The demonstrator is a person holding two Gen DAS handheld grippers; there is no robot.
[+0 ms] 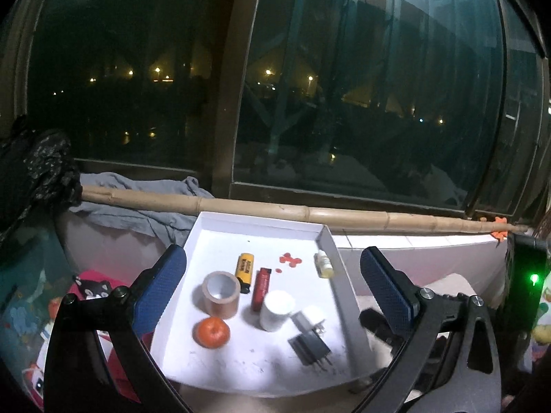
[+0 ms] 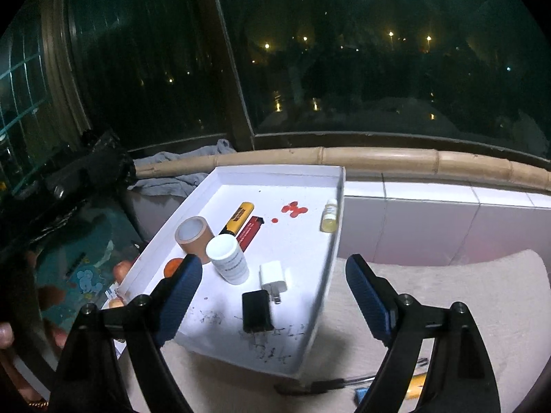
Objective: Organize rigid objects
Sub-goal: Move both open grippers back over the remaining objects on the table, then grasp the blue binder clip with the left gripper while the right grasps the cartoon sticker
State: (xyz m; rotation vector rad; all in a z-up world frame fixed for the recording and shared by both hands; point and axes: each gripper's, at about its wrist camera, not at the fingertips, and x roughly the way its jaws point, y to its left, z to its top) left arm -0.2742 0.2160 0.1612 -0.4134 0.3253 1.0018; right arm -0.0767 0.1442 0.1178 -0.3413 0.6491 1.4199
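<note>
A shallow white tray (image 1: 261, 230) (image 2: 275, 175) holds a brown tape roll (image 1: 221, 294) (image 2: 193, 235), a yellow highlighter (image 1: 244, 271) (image 2: 237, 218), a red lighter (image 1: 261, 288) (image 2: 250, 232), a white jar (image 1: 276, 309) (image 2: 228, 258), a white plug (image 1: 310, 318) (image 2: 273, 277), a black charger (image 1: 309, 346) (image 2: 256, 309), an orange fruit (image 1: 211, 332) (image 2: 173, 265) and a small yellowish bottle (image 1: 323, 264) (image 2: 330, 219). My left gripper (image 1: 272, 275) hangs open above the tray with nothing between its fingers. My right gripper (image 2: 273, 280) is open too, over the tray's near right part, and holds nothing.
A bamboo pole (image 1: 310, 214) (image 2: 413, 161) lies along the window sill behind the tray, with grey cloth (image 1: 137, 199) at its left. Red dots (image 2: 292, 209) mark the tray floor. White tiles (image 2: 430, 220) and a beige cushion (image 2: 465, 292) lie to the right. Small tools (image 2: 361, 383) sit near the front edge.
</note>
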